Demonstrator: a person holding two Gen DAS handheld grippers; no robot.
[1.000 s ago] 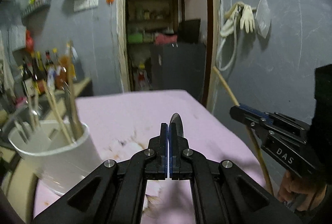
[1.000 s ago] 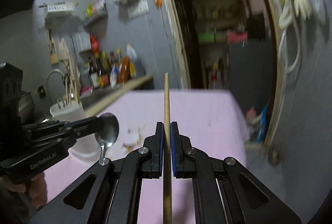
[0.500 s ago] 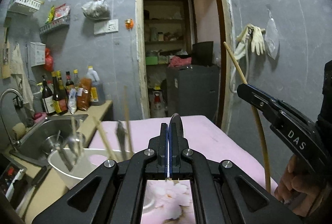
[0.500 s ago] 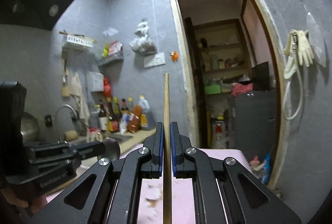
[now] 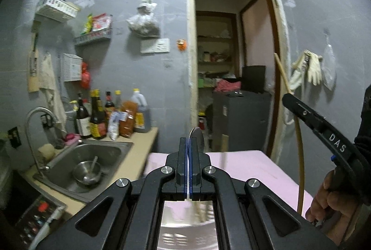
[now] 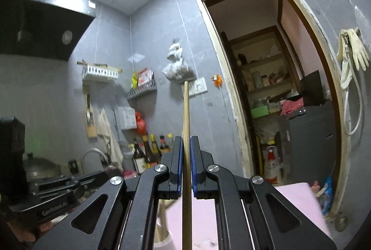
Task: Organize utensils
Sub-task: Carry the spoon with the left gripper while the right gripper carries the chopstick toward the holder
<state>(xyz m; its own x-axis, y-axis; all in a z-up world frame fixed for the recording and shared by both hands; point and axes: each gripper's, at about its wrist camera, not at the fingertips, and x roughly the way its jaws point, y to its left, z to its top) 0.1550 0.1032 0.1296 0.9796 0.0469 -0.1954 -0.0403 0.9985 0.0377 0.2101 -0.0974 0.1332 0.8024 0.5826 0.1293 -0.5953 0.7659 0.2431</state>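
Both tools are loaded and held up above the pink table [image 5: 255, 162]: the left gripper [image 5: 188, 148] is clamped tight on a metal spoon [image 5: 197, 138], whose bowl pokes up just past its fingertips, and the right gripper [image 6: 187, 145] is pinched on a wooden chopstick [image 6: 186, 115] running straight out ahead between its pads. It looks like the carrying step. Next, each should be tipped down and lowered into the white holder [image 5: 185, 236] blurred just beneath the left gripper before letting go.

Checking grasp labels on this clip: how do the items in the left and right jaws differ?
The left gripper holds a metal spoon; the right gripper holds a wooden chopstick. Only the spoon's bowl clears the jaws, while the chopstick rises well above them. Both jaws are shut, both items upright.
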